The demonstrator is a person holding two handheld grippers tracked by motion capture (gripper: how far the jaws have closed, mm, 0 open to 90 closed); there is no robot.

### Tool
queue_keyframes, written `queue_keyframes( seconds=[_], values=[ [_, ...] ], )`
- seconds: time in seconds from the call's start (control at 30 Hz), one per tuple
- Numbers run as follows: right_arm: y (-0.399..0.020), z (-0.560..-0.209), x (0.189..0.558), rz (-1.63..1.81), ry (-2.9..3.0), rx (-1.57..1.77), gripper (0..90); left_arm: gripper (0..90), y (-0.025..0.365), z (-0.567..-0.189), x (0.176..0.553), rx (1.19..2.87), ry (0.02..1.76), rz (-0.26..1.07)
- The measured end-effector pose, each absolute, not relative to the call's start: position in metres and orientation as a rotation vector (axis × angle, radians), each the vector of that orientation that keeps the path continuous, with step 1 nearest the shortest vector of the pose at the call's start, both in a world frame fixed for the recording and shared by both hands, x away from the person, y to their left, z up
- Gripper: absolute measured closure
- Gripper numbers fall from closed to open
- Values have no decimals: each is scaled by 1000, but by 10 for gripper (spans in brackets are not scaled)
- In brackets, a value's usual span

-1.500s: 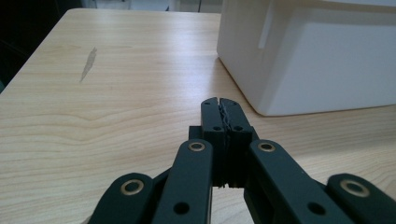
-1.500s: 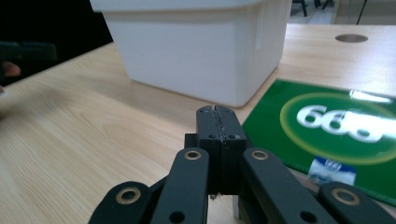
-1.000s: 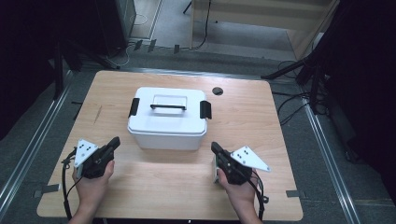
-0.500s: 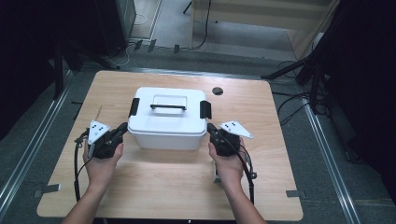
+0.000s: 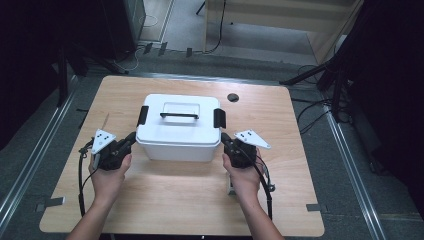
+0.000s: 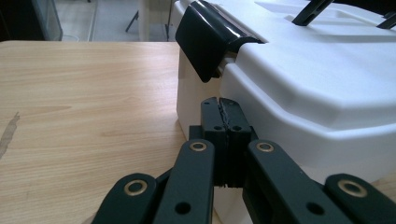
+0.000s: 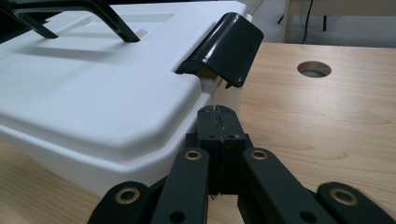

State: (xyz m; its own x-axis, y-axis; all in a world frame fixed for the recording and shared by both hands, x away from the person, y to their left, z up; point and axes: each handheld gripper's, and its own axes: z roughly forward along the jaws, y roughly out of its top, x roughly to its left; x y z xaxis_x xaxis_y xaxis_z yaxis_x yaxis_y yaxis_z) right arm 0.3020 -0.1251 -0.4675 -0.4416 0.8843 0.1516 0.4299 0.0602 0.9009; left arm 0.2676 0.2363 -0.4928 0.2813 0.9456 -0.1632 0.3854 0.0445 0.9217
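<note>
the white box (image 5: 179, 127) sits mid-table (image 5: 300, 120). left tool (image 6: 219, 105) and right tool (image 7: 218, 114), both closed and empty, flank it, seemingly just under its black latches (image 6: 205, 37).

The white lidded storage box (image 5: 179, 129) stands at the middle of the wooden table (image 5: 280, 200) and is the single large obstacle on it. A black latch (image 5: 142, 115) on its left end and a black latch (image 5: 219, 118) on its right end project outward from the lid. The left gripper (image 5: 131, 137) lies just beside the left end, below that latch, jaws together; the right gripper (image 5: 226, 138) lies likewise at the right end. Bare tabletop runs along the near edge, the left edge and the right edge. Toward the far right corner a round cable hole (image 5: 232, 97) breaks the surface.
</note>
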Motion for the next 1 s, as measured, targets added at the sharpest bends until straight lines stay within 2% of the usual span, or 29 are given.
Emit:
queue_keyframes(
  seconds=[0.37,0.43,0.53,0.6,0.63,0.67,0.7,0.73,0.8,0.9,0.93,0.97,1.0],
  values=[
    [-126,-465,297,1377,1921,1276,900,900,235,-492,257,1542,1268,748],
    [-128,-463,293,1379,1916,1246,882,868,238,-492,253,1537,1259,761],
    [-136,-461,290,1413,1903,1213,828,775,246,-494,247,1510,1270,775],
    [-144,-460,289,1426,1890,1197,753,656,249,-494,245,1508,1273,780],
    [-144,-460,289,1426,1890,1197,753,656,252,-495,242,1499,1282,794],
    [-152,-458,287,1451,1875,1174,673,524,256,-496,236,1479,1302,817],
    [-152,-458,287,1451,1875,1174,673,472,256,-496,236,1479,1302,817],
    [-155,-457,286,1453,1864,1159,636,472,258,-497,234,1479,1309,829],
    [-166,-452,283,1466,1859,1111,511,305,263,-499,227,1494,1305,839],
    [-174,-447,281,1449,1866,1065,392,175,266,-502,222,1506,1313,856],
    [-174,-447,281,1449,1866,1065,392,175,268,-504,219,1510,1316,862],
    [-180,-443,283,1434,1893,1027,289,124,272,-508,215,1501,1315,871],
    [-180,-443,283,1434,1893,1027,289,106,272,-508,215,1501,1315,871]
  ],
)
